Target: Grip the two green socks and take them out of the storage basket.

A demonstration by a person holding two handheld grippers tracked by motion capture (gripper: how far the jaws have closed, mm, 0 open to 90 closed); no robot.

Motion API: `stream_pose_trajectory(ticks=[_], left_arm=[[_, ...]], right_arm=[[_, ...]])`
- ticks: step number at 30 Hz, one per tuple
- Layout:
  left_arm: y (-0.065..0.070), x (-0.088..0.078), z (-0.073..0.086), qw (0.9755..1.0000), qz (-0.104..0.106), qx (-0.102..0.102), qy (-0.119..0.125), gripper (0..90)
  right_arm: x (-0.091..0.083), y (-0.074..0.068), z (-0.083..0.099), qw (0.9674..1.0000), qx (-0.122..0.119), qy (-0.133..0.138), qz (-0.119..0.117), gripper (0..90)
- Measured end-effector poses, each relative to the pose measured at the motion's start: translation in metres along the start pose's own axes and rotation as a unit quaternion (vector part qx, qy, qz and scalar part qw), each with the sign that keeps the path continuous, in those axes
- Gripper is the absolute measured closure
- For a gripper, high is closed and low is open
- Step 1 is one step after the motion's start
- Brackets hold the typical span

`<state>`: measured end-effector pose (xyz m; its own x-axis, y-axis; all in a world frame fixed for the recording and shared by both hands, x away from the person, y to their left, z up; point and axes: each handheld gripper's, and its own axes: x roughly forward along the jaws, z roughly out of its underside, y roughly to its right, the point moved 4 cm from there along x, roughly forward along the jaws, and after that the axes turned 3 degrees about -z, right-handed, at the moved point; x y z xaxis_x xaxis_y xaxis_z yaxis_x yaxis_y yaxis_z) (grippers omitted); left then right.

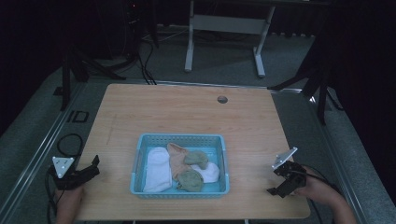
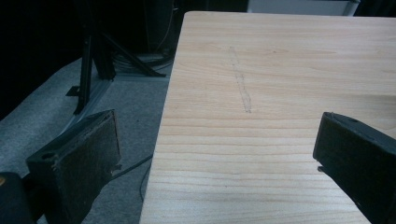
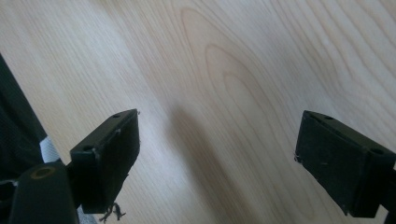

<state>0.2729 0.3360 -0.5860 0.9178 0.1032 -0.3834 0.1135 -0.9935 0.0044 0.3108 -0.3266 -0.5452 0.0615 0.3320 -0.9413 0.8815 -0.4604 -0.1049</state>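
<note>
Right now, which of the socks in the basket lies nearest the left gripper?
The long white sock, stretched along the blue basket's left wall. The peach sock, two green ones and the other white one all lie further right, away from the left gripper.

Blue basket (image 1: 224, 154) of what look like socks (image 1: 157, 169); wooden table (image 1: 187, 112)

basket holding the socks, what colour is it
Light blue basket, clearest in the high view.

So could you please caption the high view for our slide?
Two open handheld grippers flank a light blue plastic basket of socks on a wooden table.
</note>
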Motion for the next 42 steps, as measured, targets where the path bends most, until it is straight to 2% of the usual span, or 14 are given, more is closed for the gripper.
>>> stream_pose_trajectory(ticks=[11,19,22,29,42], left_arm=[[0.000,0.000,0.000,1.0000,0.001,0.000,0.000,0.3],[0.000,0.000,0.000,1.0000,0.001,0.001,0.000,0.4],[0.000,0.000,0.000,1.0000,0.001,0.001,0.000,0.4],[0.000,0.000,0.000,1.0000,0.002,0.000,-0.001,0.4],[0.000,0.000,0.000,1.0000,0.003,0.000,0.000,0.3]], right_arm=[[-0.012,-0.016,-0.029,0.9986,-0.049,0.007,-0.016,14.1],[-0.015,-0.023,-0.048,0.9976,-0.066,-0.002,-0.021,14.1],[-0.017,-0.028,-0.060,0.9964,-0.081,0.002,-0.025,14.1],[-0.023,-0.035,-0.081,0.9945,-0.100,0.005,-0.031,14.1],[-0.029,-0.053,-0.122,0.9880,-0.149,0.004,-0.038,14.1]])
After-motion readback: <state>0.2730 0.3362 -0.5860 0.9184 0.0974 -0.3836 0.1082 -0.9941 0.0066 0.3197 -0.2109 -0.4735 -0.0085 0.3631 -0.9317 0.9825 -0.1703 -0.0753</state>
